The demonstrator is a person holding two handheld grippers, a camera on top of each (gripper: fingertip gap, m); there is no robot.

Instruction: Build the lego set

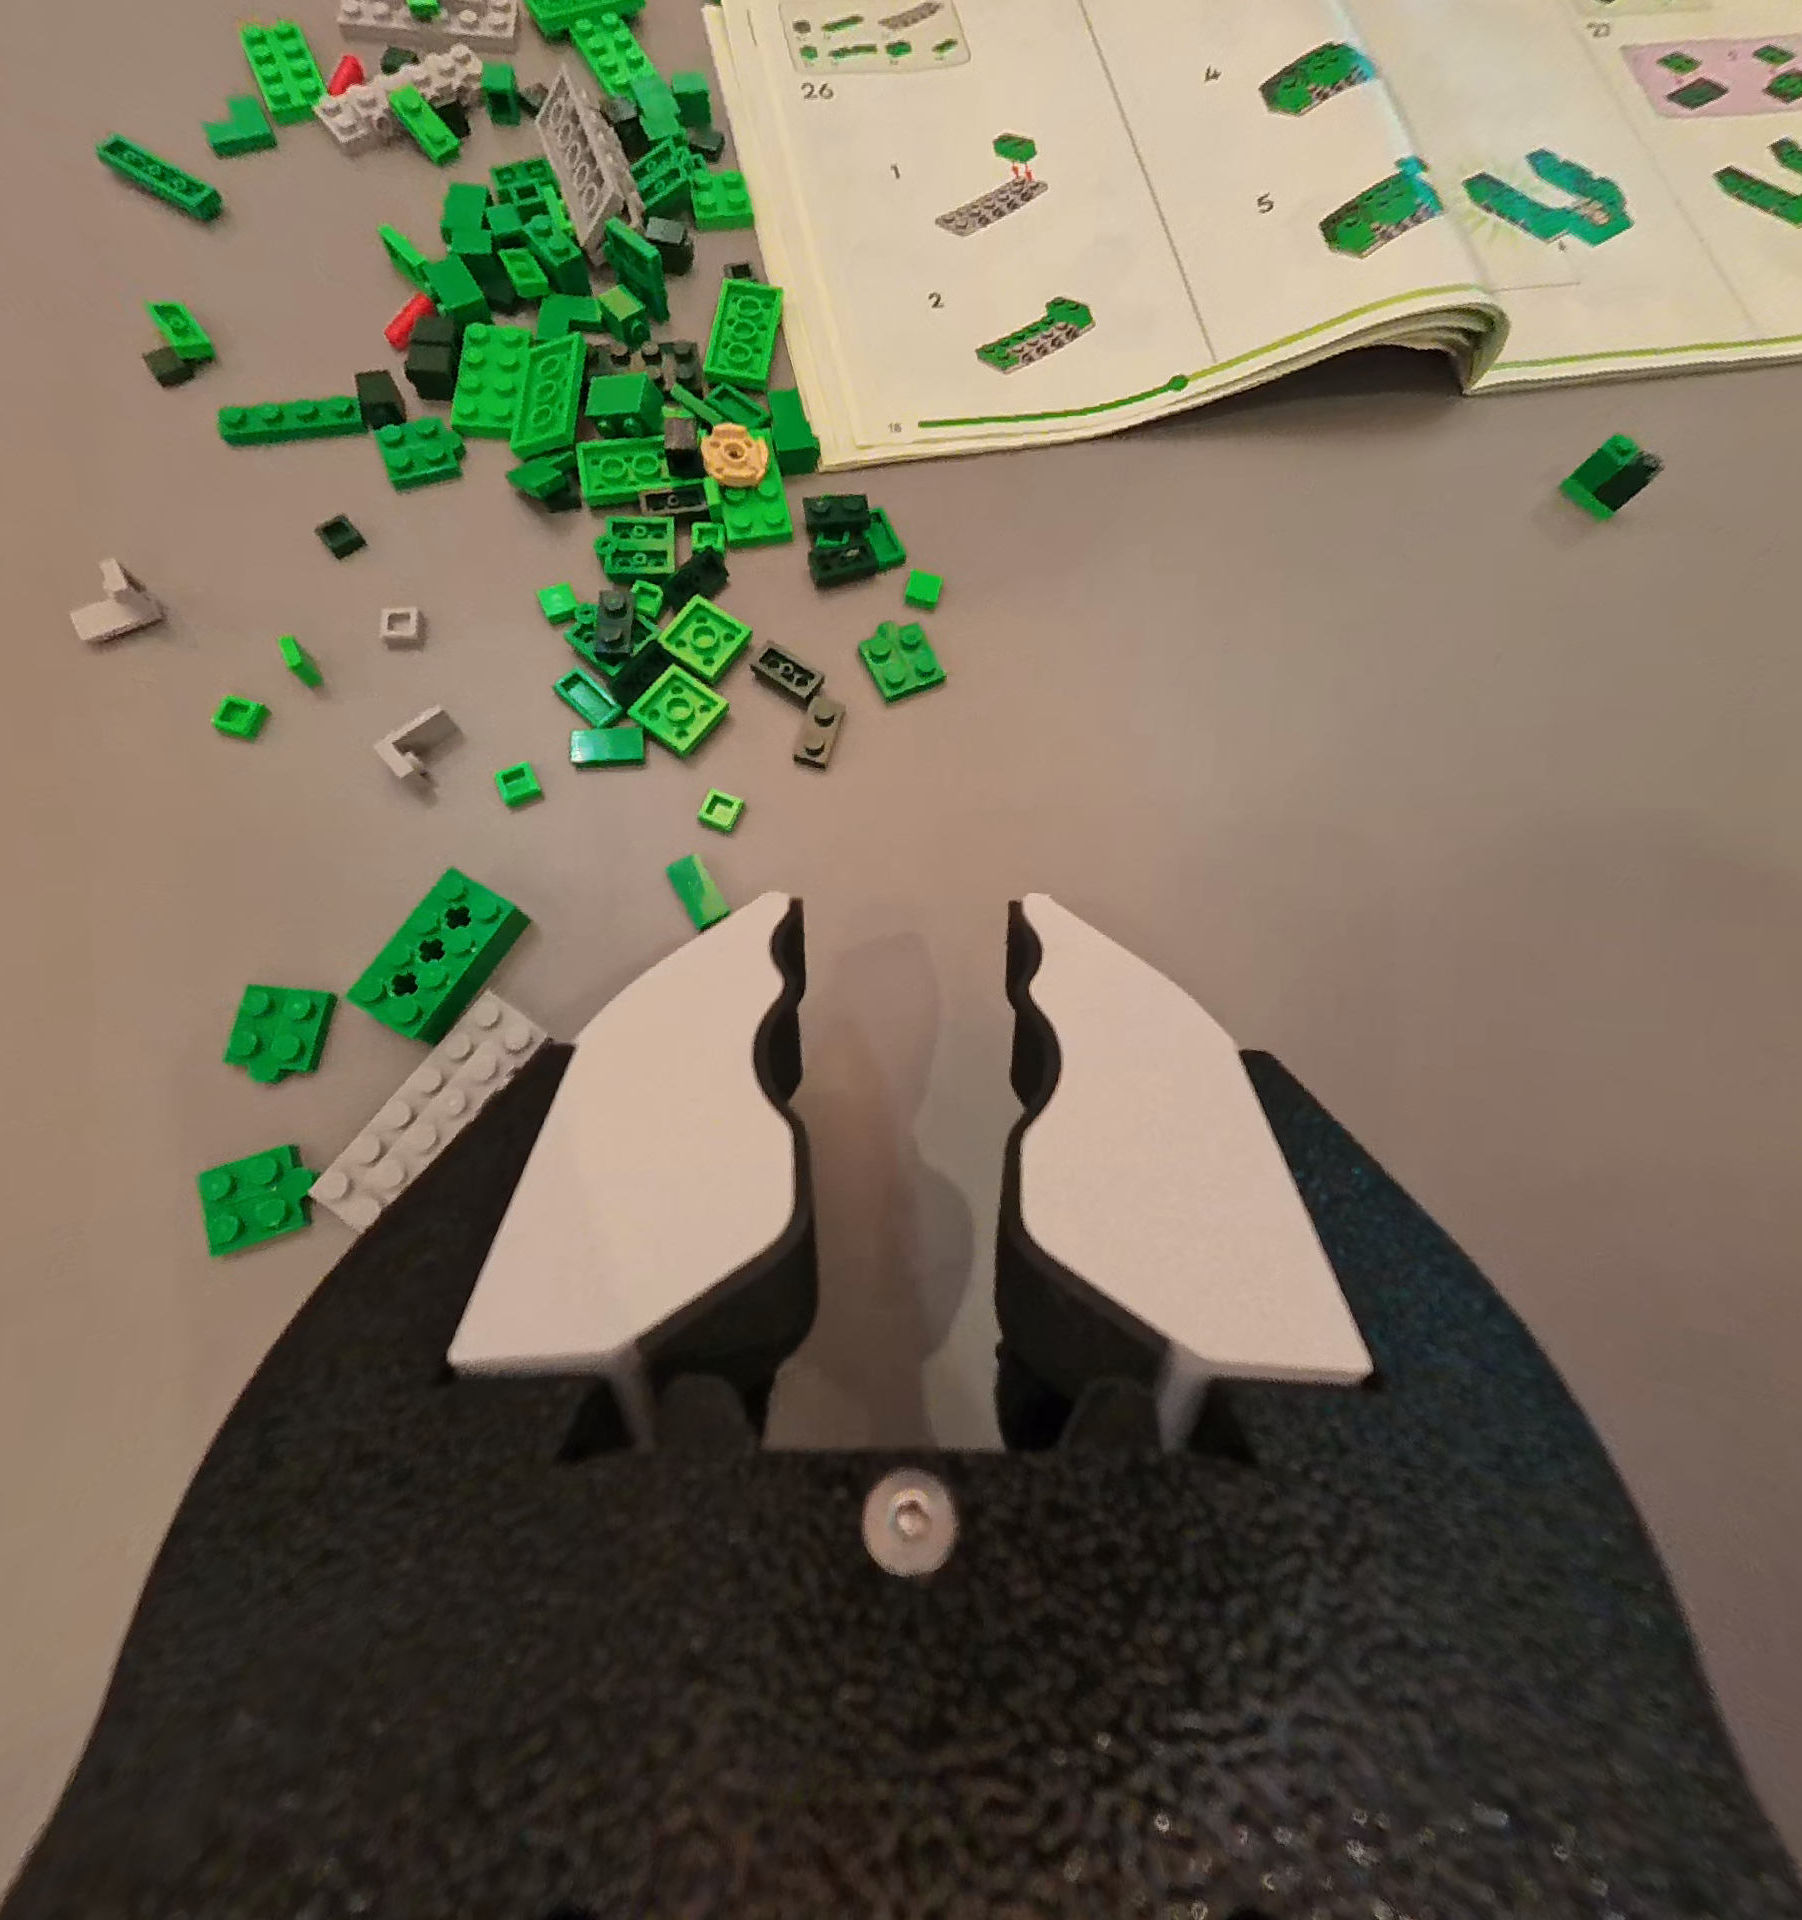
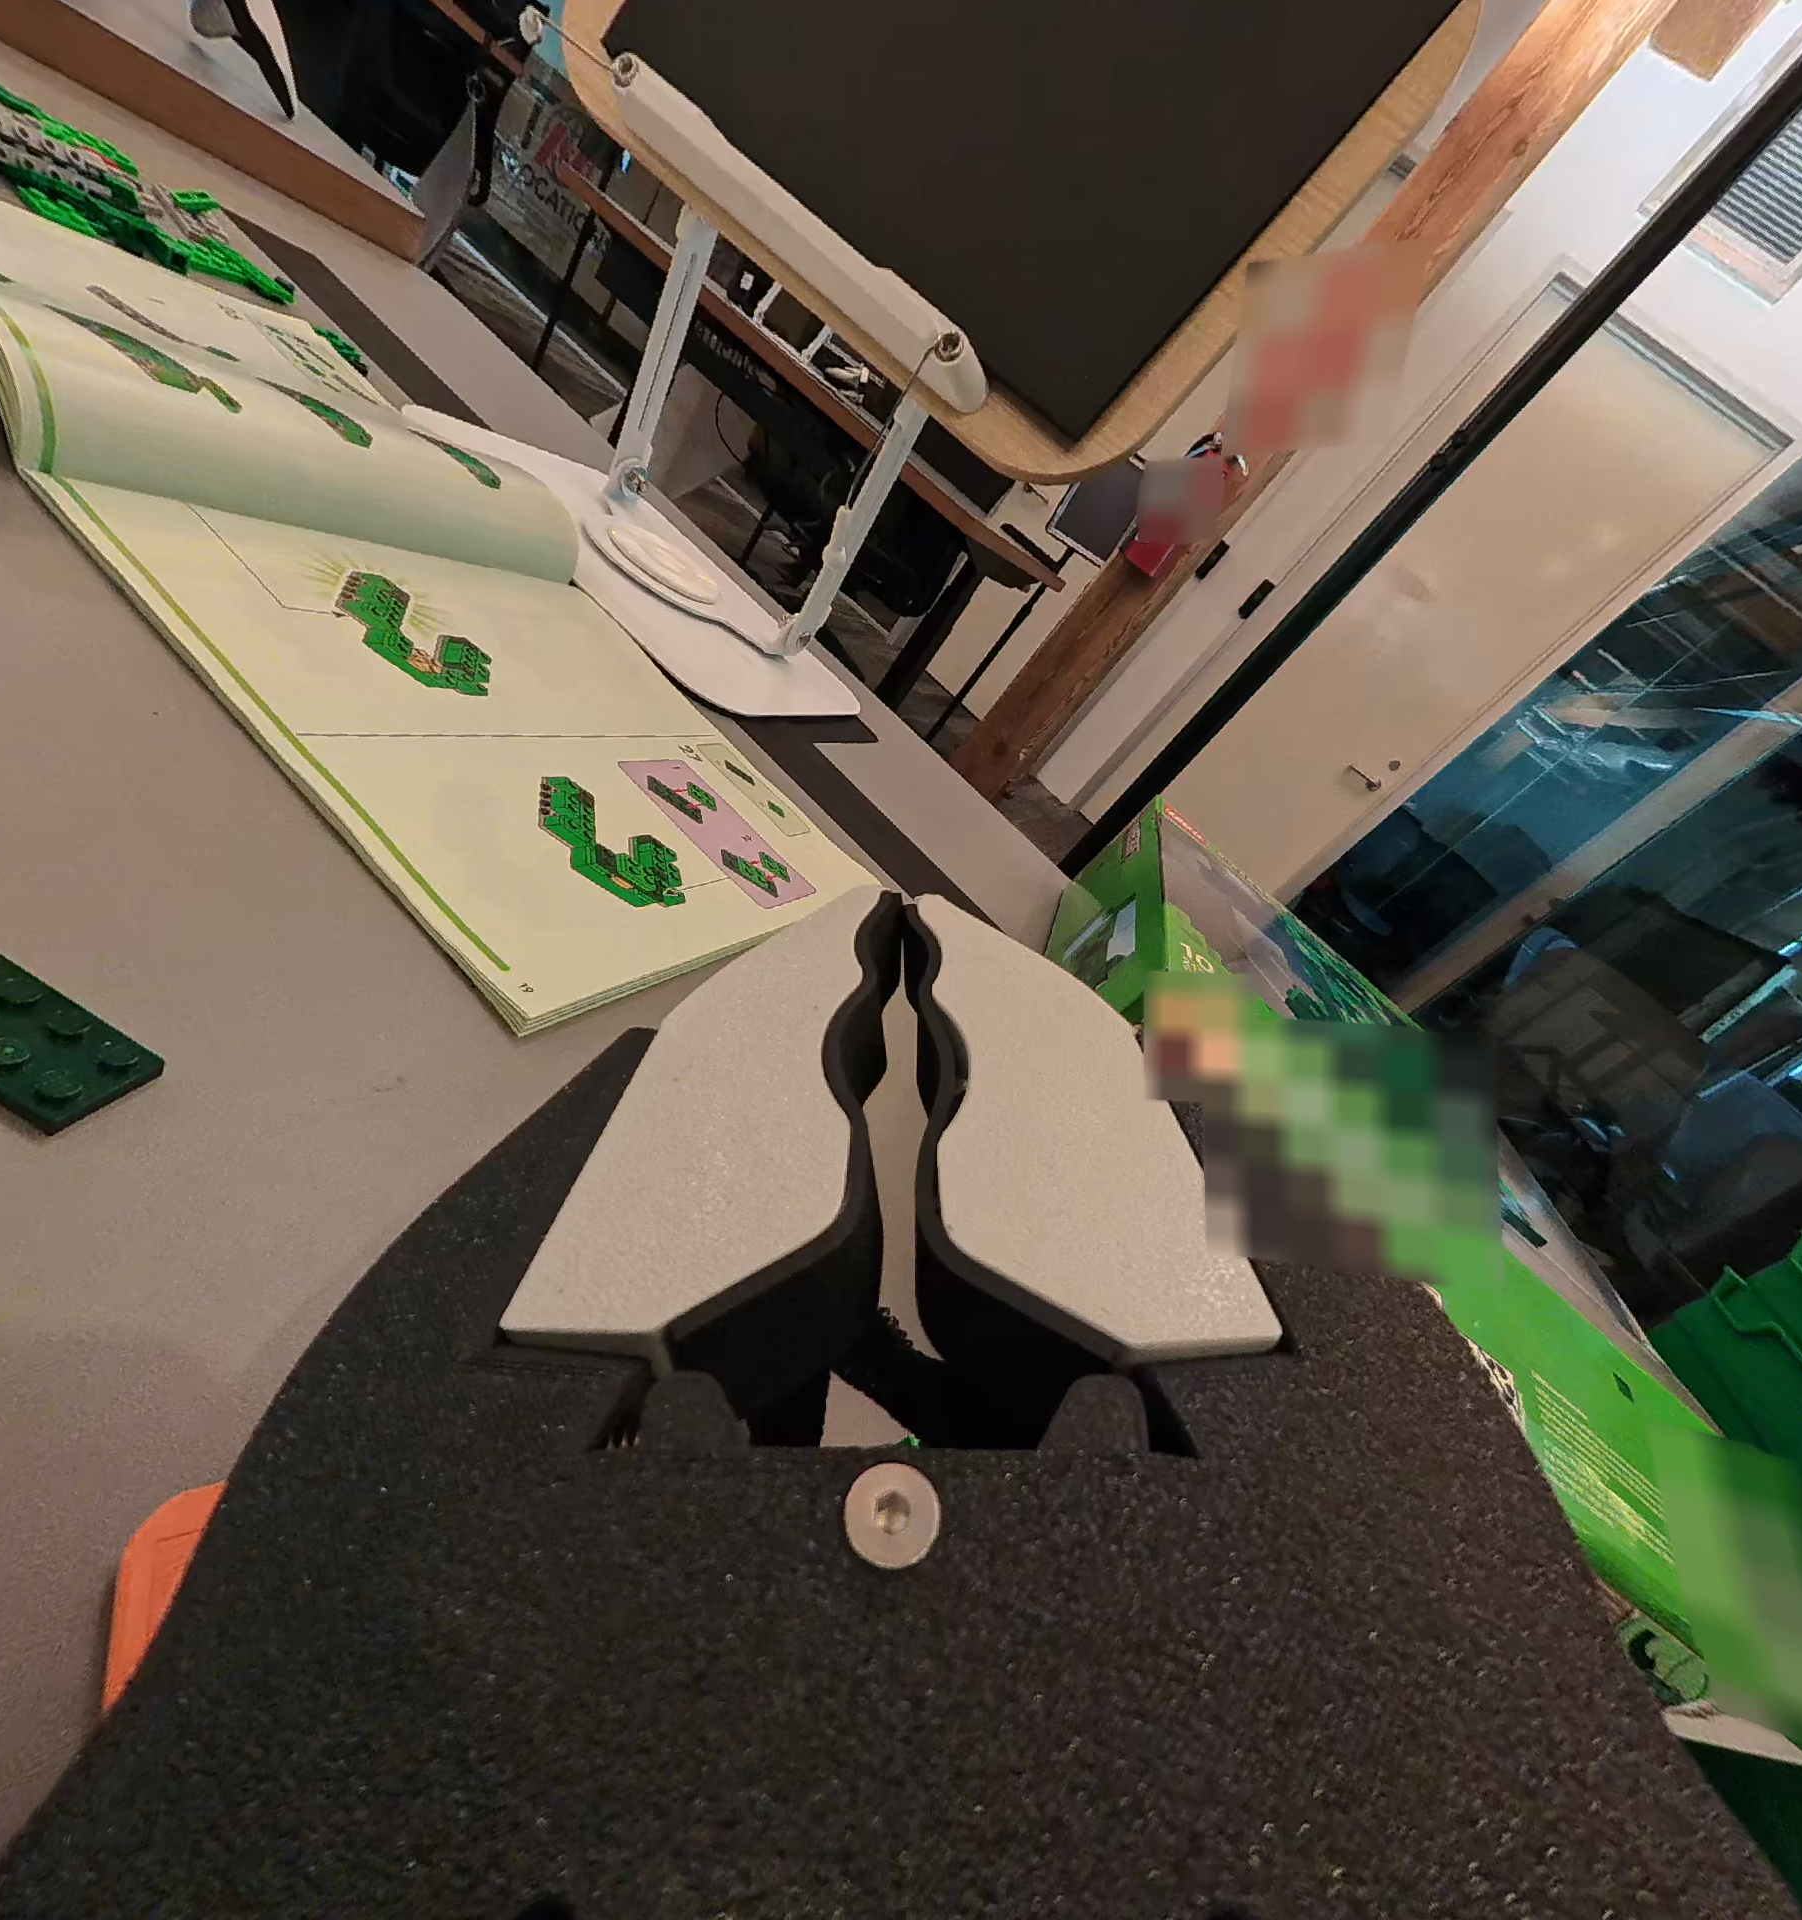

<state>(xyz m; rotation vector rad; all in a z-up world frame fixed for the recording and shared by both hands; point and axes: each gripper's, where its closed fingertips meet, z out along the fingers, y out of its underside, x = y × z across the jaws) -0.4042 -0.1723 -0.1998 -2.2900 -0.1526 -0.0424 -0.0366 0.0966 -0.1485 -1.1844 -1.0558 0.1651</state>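
In the left wrist view, my left gripper [image 1: 905,914] is open and empty, low over the grey table [image 1: 1292,831]. A heap of loose green, dark green and grey bricks [image 1: 564,343] lies ahead to its left. A long grey plate [image 1: 429,1112] and a green brick with holes [image 1: 438,954] lie just left of the fingers. The open instruction booklet [image 1: 1136,218] lies ahead to the right, and a small green piece [image 1: 1609,476] sits alone beyond it. In the right wrist view, my right gripper [image 2: 902,906] is shut with nothing visible in it, tilted, near the booklet's [image 2: 440,727] corner. A dark green plate [image 2: 40,1034] lies to its left.
A white lamp stand base [image 2: 741,665] sits past the booklet at the table's far edge. Green set boxes [image 2: 1562,1403] stand at the right of my right gripper. More bricks [image 2: 97,197] lie at the far left. An orange object [image 2: 154,1579] shows beside the right gripper's body. One gripper's finger ends stand about 45 centimeters off the other's. It is some 12 centimeters from my right tips to the dark green plate [image 2: 40,1034]. My left gripper's tips are some 20 centimeters from the small green piece [image 1: 1609,476].
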